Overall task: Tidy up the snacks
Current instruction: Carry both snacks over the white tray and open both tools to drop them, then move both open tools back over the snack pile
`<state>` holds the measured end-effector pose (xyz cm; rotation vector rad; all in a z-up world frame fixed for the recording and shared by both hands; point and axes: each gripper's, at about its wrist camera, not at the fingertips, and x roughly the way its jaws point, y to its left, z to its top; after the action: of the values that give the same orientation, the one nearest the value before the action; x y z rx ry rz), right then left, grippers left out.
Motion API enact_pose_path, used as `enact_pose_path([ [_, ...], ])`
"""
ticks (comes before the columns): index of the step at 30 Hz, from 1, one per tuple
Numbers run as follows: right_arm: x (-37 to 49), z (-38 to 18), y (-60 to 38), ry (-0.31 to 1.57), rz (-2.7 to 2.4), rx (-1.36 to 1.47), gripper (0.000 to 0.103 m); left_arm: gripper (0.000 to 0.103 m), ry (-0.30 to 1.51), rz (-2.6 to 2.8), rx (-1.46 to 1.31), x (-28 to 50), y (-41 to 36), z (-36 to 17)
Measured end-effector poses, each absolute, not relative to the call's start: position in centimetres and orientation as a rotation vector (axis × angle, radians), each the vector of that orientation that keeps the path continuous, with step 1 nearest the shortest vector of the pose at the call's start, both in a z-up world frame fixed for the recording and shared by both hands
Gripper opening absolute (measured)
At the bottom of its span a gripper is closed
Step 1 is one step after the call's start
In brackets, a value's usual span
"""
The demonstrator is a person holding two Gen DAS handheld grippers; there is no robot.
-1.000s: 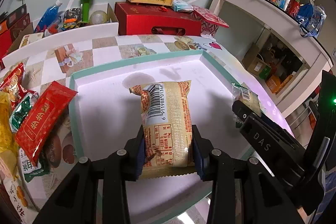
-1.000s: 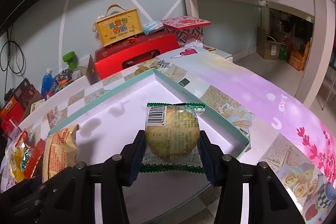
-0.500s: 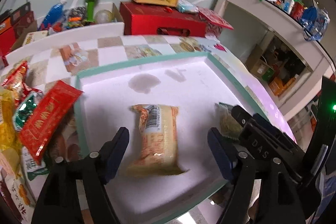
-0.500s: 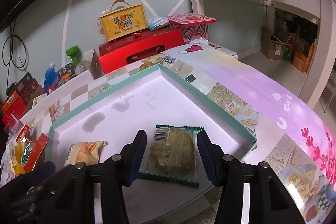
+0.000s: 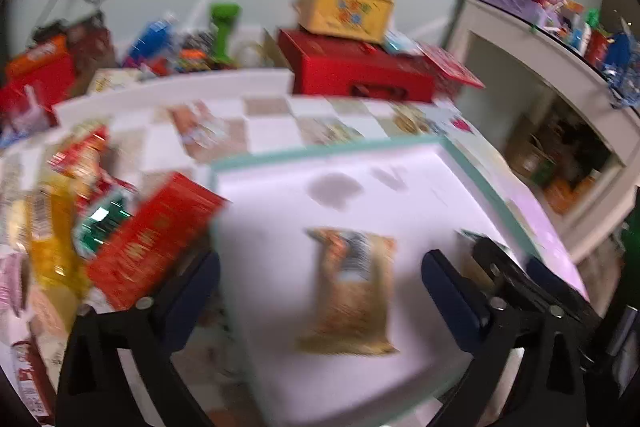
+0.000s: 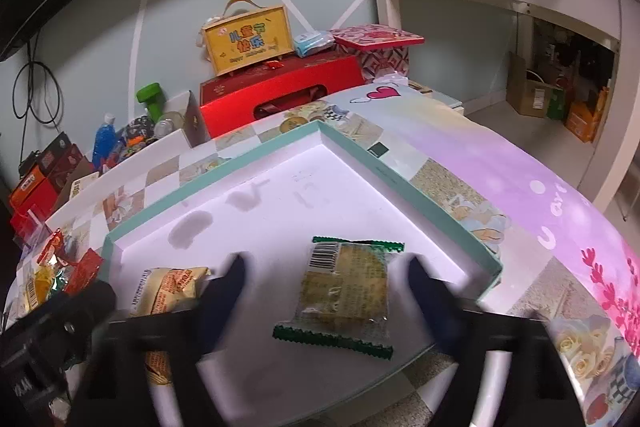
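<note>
Your tray (image 6: 404, 183) looks like matt card, white inside with a teal rim, and shows grey smudges. Both packets, the cracker one (image 6: 344, 291) and the tan one (image 5: 352, 291), are glossy, crinkled plastic film. The tablecloth (image 6: 520, 179) has a smooth, printed sheen.

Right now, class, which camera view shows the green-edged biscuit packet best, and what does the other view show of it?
The right wrist view: the green-edged biscuit packet lies sharp and whole in the tray, barcode visible. The left wrist view is blurred; there only a corner peeks out behind the right gripper.
</note>
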<state>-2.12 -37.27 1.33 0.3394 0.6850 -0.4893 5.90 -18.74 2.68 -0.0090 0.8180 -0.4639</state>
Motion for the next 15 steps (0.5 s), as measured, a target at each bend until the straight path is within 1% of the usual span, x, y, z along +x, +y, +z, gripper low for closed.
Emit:
enact_pose_path([
  [1, -2.1, 1.3, -37.2, 0.680, -0.489, 0.336, 0.103, 0.102, 0.792, -0.439, -0.010, 6.0, -18.4, 2.8],
  [4, -2.0, 1.3, -37.1, 0.677, -0.477, 0.334, 0.103, 0.103, 0.746, -0.386, -0.023, 6.2, -17.4, 3.0],
  [15, -2.2, 1.6, -37.2, 0.644, -0.465, 0.344, 0.103, 0.103, 0.691, -0.366, -0.043, 6.0, -16.8, 3.3],
])
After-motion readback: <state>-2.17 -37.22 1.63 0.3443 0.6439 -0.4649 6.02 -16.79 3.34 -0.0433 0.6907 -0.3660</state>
